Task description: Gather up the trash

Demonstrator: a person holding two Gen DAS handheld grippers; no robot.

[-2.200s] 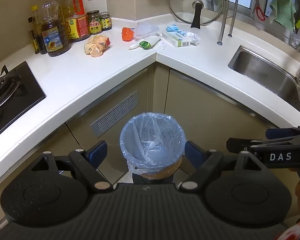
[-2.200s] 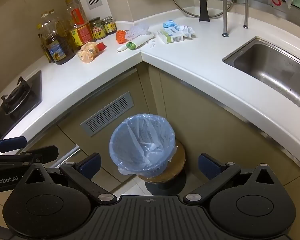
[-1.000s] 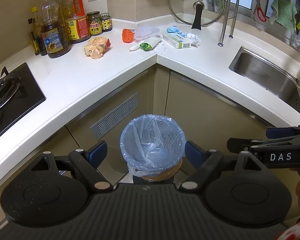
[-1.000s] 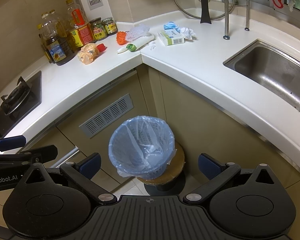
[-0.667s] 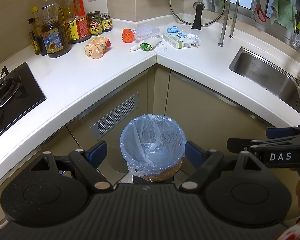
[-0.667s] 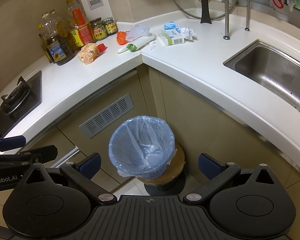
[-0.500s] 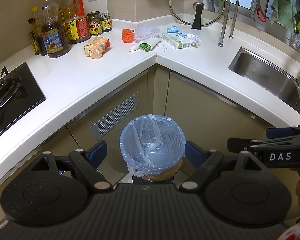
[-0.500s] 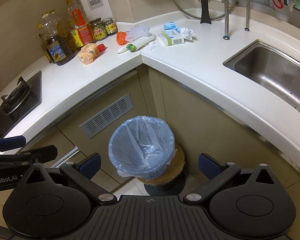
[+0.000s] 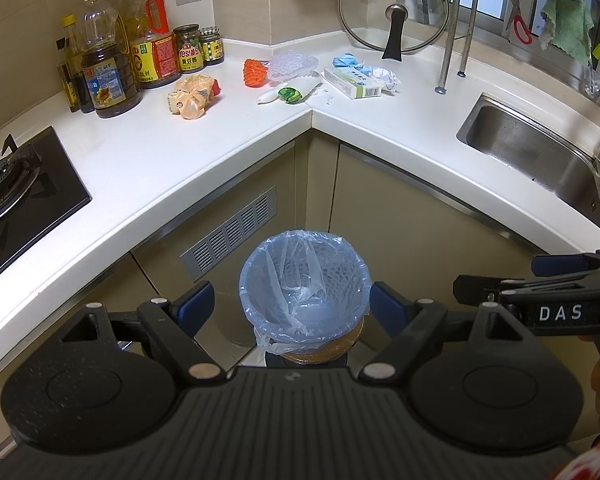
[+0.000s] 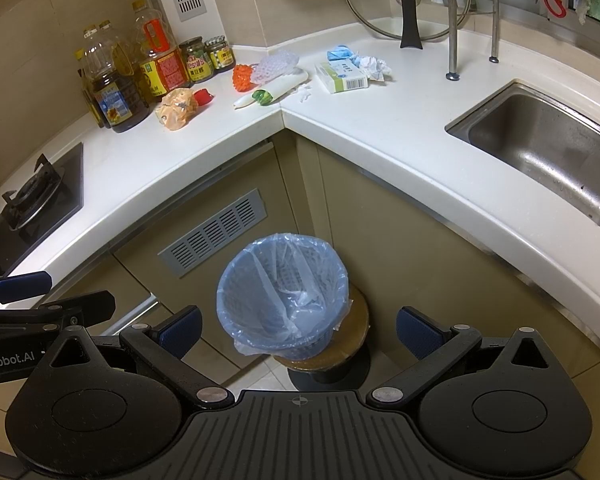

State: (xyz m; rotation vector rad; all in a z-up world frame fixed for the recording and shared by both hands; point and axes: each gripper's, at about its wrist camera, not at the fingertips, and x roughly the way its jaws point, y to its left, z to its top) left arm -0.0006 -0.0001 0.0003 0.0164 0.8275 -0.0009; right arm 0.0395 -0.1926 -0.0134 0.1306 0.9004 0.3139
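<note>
A blue-lined trash bin (image 9: 304, 280) (image 10: 282, 292) stands on a round stool in front of the corner cabinets. Trash lies on the white counter's far corner: an orange-yellow crumpled bag (image 9: 192, 96) (image 10: 178, 109), an orange net (image 9: 254, 73), clear bubble wrap (image 9: 292, 65), a white-green wrapper (image 9: 288, 93) (image 10: 270, 90), a small box (image 9: 352, 83) (image 10: 342, 77), and crumpled blue and white paper (image 9: 384, 76). My left gripper (image 9: 290, 308) and right gripper (image 10: 298, 332) are both open and empty, held above the bin, far from the counter.
Oil bottles and jars (image 9: 140, 60) stand at the back left. A gas hob (image 9: 16, 184) is at the left, a steel sink (image 9: 540, 152) at the right. A glass lid (image 9: 394, 8) leans on the back wall beside rack poles.
Both views shifted very slightly; the grippers stay open and empty above the bin. Nothing on the counter has moved.
</note>
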